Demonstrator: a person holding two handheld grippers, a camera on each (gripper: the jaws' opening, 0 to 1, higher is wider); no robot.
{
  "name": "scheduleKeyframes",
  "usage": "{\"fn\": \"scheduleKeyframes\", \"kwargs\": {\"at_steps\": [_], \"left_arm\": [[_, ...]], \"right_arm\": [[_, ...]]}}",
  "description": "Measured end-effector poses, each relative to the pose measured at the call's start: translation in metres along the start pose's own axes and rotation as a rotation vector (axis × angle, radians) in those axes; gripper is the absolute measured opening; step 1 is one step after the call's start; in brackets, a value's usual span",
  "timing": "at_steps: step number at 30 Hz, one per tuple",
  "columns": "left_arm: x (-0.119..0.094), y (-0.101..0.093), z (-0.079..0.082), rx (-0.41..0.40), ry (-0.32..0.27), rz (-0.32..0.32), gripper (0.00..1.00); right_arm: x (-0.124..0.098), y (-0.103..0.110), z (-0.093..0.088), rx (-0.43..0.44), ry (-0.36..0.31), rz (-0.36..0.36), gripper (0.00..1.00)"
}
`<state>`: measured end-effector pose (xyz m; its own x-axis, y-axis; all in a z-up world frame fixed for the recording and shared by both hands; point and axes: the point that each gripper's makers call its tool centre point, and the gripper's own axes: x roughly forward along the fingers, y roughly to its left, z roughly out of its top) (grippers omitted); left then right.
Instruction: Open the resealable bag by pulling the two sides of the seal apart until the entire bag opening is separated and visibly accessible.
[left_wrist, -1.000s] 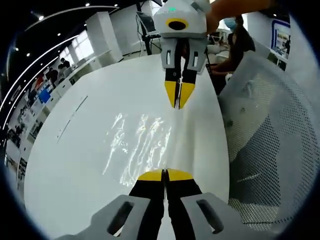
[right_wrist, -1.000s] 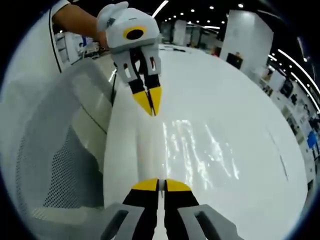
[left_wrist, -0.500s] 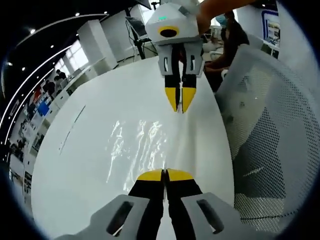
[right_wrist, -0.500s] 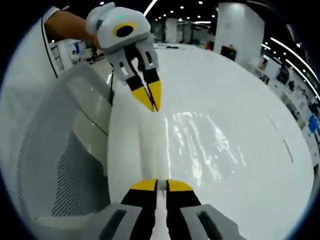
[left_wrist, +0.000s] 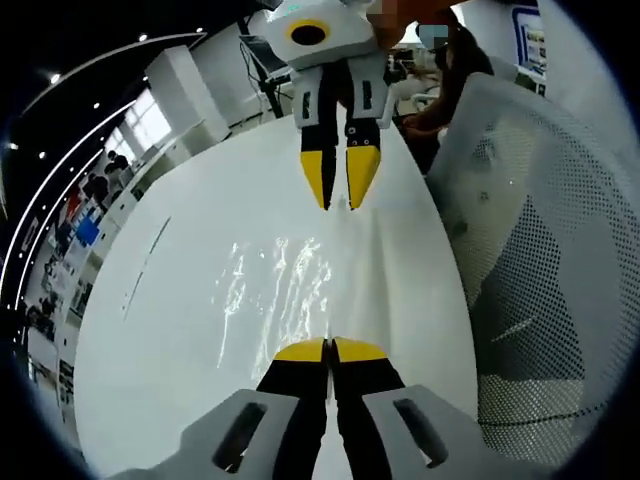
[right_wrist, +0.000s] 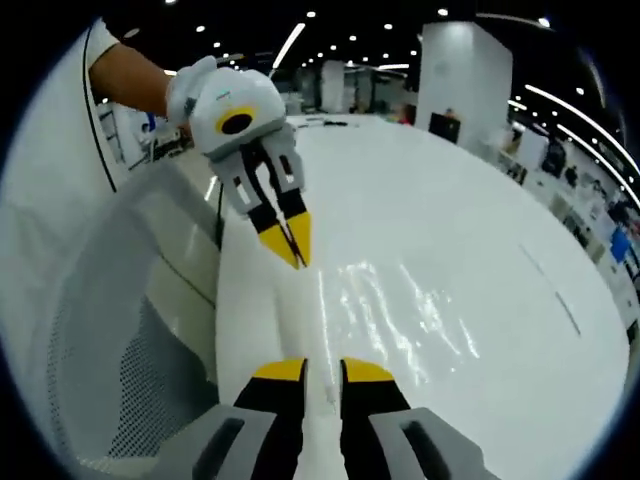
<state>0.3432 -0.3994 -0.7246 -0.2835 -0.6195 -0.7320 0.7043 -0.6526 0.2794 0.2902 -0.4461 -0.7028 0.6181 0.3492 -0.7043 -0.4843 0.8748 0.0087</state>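
clear crinkly resealable plastic bag (left_wrist: 280, 290) flat on white round table (left_wrist: 150, 300), stretched between tongs | left gripper (left_wrist: 330, 350) pinched on near seal edge | right gripper (right_wrist: 322, 370) jaws narrowly parted, loose | re-grip opposite lip, pull apart evenly, low

Colours and patterns. The table (left_wrist: 160, 330) was plain glossy white. The resealable bag (left_wrist: 275, 285) on it was clear and colourless, marked by streaky white glints. Each gripper, the left gripper (left_wrist: 330, 349) and the right gripper (right_wrist: 322, 371), had yellow tips on black fingers and a pale grey-white body. The chair (left_wrist: 545, 270) beside the table was white mesh, finely dotted with dark perforations.
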Motion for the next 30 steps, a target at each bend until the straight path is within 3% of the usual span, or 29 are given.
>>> {"fn": "scheduleKeyframes", "kwargs": {"at_steps": [3, 14, 20, 30], "left_arm": [[0.0, -0.002, 0.002, 0.001, -0.003, -0.002, 0.0], [0.0, -0.003, 0.006, 0.016, -0.012, 0.012, 0.0], [0.0, -0.002, 0.005, 0.03, -0.01, 0.016, 0.0], [0.002, -0.006, 0.008, 0.042, -0.017, 0.012, 0.0]], "right_arm": [[0.007, -0.002, 0.006, -0.001, -0.002, -0.002, 0.08], [0.027, 0.007, -0.003, -0.019, 0.062, 0.062, 0.08], [0.024, 0.003, 0.009, 0.008, 0.023, 0.057, 0.08], [0.032, 0.008, -0.005, 0.007, 0.082, 0.079, 0.07]]}}
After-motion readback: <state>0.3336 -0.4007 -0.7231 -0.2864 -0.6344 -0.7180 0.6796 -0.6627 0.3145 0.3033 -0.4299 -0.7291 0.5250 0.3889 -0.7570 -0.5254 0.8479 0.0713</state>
